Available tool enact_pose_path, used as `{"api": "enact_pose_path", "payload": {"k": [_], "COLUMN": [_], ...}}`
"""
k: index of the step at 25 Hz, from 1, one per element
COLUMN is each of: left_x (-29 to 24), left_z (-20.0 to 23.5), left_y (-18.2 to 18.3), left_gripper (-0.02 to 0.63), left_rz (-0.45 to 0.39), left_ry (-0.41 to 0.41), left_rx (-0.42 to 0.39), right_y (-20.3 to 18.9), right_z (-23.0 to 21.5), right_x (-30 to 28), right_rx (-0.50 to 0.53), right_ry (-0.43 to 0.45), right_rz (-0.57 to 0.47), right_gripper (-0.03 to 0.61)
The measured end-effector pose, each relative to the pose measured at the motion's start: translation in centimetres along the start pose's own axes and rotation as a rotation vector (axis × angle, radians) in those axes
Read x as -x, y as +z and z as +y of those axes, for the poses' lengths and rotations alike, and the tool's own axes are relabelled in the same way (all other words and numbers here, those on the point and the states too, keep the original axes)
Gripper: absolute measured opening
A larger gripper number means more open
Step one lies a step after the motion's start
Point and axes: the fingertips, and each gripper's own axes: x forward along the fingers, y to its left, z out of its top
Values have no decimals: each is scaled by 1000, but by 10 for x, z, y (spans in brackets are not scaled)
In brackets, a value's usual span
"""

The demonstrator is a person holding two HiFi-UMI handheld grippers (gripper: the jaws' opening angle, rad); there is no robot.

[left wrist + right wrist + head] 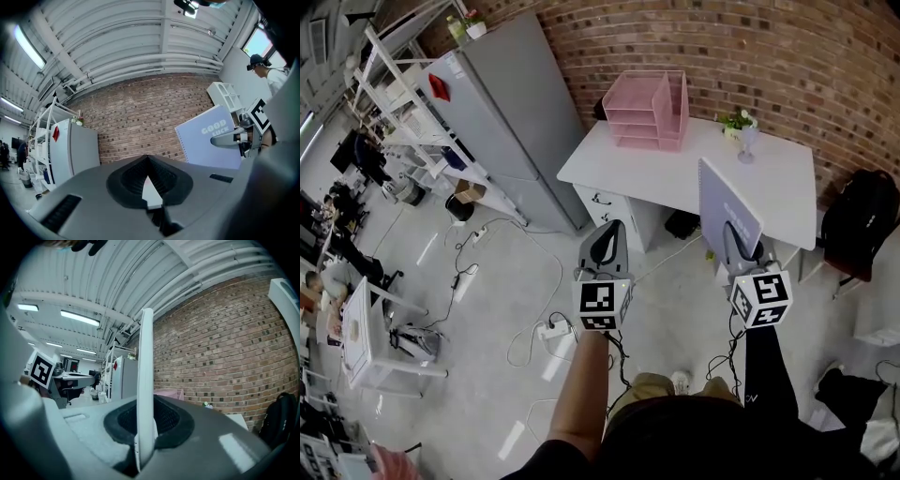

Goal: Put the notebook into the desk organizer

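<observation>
Left gripper [605, 239]: jaws pressed together, nothing between them, held over the floor on the near side of the white desk [609, 169]. Pink desk organizer [649, 112]: at the desk's far edge by the brick wall, well apart from both grippers. Right gripper [736, 239]: pinching the spiral notebook [727, 208], cover upright. I judge this the carry. I would keep the notebook vertical, pass left of the potted plant [738, 120], and align with an upright slot before releasing.

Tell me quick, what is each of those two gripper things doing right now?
Left gripper: jaws closed, nothing between them.
Right gripper: jaws closed on the notebook, which stands upright.
</observation>
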Motion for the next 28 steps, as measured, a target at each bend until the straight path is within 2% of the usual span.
{"api": "enact_pose_path", "payload": {"k": [12,22,28], "left_x": [-53,-135,-189], "left_z": [20,52,89], "left_y": [-2,-15,-26], "left_gripper": [6,6,6], "left_rz": [-12,-13,-7], "left_ry": [-10,-40,-57], "left_rx": [-2,9,13], "right_y": [3,3,5], "right_z": [-25,-51,-58], "right_x": [-58,-137,-200], "right_rx": [-9,-13,-12], "right_ry": [5,-17,-32], "right_rz": [-12,-17,-21], "right_gripper": [31,31,31]}}
